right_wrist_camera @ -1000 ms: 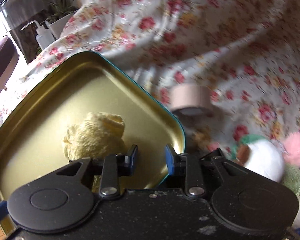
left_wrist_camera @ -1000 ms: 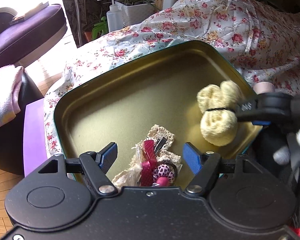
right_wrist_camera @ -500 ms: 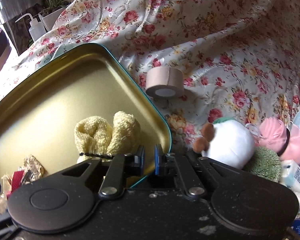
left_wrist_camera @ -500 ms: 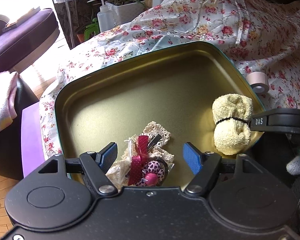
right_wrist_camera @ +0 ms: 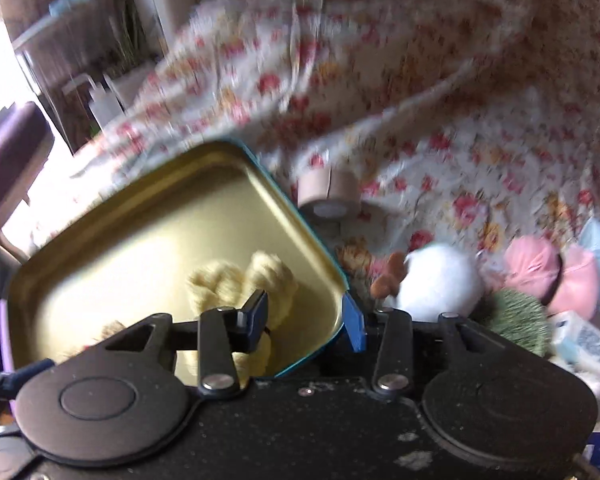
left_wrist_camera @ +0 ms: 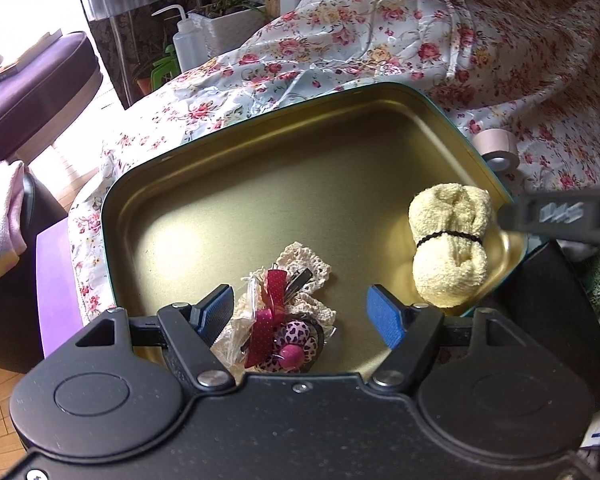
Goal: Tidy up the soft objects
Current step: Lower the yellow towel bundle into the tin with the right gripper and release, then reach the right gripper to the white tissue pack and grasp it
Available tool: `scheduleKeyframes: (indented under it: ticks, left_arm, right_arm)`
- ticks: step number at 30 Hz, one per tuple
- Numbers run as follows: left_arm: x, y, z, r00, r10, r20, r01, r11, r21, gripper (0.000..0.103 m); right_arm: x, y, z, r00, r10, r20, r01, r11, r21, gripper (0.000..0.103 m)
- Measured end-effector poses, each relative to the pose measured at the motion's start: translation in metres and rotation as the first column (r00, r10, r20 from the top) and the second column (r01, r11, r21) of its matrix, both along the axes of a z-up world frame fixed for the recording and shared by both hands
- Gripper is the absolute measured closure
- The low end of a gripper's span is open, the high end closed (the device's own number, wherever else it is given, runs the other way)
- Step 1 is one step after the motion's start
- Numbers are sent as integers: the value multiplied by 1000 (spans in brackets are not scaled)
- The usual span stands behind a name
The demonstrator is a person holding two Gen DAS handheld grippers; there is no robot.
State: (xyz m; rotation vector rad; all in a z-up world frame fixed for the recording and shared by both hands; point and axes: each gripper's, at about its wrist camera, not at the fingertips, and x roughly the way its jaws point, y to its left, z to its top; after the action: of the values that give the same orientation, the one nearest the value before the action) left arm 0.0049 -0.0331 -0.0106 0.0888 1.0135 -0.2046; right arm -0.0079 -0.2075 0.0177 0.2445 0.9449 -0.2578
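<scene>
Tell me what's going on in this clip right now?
A person with two handheld grippers is sorting soft items into a gold tin. The yellow towel roll lies in the tin's corner; the right gripper has its jaws opening with nothing between them. The left gripper hangs open over a lace and ribbon bundle. A white plush and other soft things wait outside.

The right gripper [right_wrist_camera: 306, 320] lets go of the yellow towel roll [left_wrist_camera: 450, 248], its jaws opening with nothing between them; a second ago it carried the roll in the air, and now the roll lies inside the gold tin [left_wrist_camera: 260, 184] near its right corner
</scene>
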Motion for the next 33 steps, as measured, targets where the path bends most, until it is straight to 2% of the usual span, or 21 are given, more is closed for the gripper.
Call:
scheduleKeyframes:
  ticks: [5, 10, 13, 17, 23, 29, 33]
  left_arm:
    - [-7, -3, 5, 999, -46, 20, 46, 999, -25, 34]
    - [-20, -14, 11, 988, -144, 63, 146, 989, -33, 34]
    - [-31, -25, 14, 969, -229, 93, 232, 972, -24, 34]
    - [-50, -41, 17, 933, -338, 126, 341, 940, 4, 33]
    - [-69, -55, 18, 896, -425, 131, 428, 904, 0, 32]
    - [-86, -68, 19, 875, -463, 143, 466, 885, 19, 31]
    - [-93, -76, 17, 861, -488, 147, 487, 872, 41, 31]
  right_arm:
    - [-34, -16, 38, 994, -53, 94, 50, 998, 33, 51]
    - [-87, -47, 55, 983, -138, 122, 134, 990, 38, 47]
    - [-128, -69, 51, 971, -205, 119, 205, 979, 15, 45]
    - [-178, -93, 42, 948, -302, 102, 307, 950, -46, 41]
    - [-231, -135, 19, 886, -459, 63, 463, 880, -106, 40]
    - [-255, -164, -2, 841, -539, 46, 541, 838, -66, 40]
    - [-242, -177, -7, 828, -558, 59, 561, 826, -64, 40]
